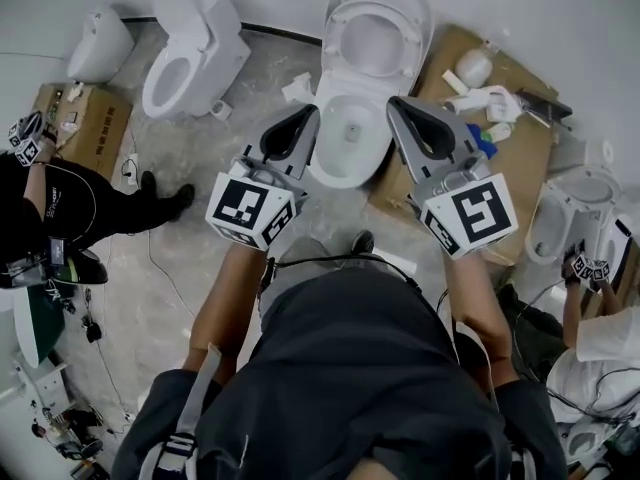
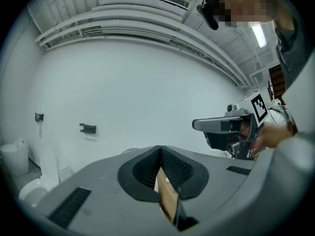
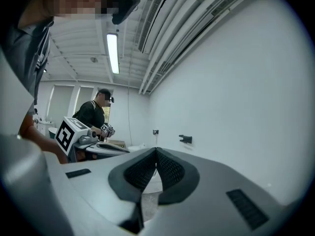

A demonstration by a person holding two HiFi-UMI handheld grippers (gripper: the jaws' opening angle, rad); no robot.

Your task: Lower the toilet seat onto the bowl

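Grey floor [image 1: 180, 268] holds the toilet bowl [image 1: 340, 163] between left gripper [image 1: 306, 116] and right gripper [image 1: 398, 106], both jaws pressed together, empty; the raised toilet seat [image 1: 372, 6] stands farther off.

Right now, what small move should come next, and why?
Probably carry the right tool forward toward the top edge of the seat: it stands upright behind the uncovered bowl, and both this tool and the left tool are shut, empty and short of it.

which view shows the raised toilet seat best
The head view: the toilet seat stands upright against its lid behind the open bowl, seen whole from above. The left and right gripper views face the white wall; the seat cannot be made out in either.
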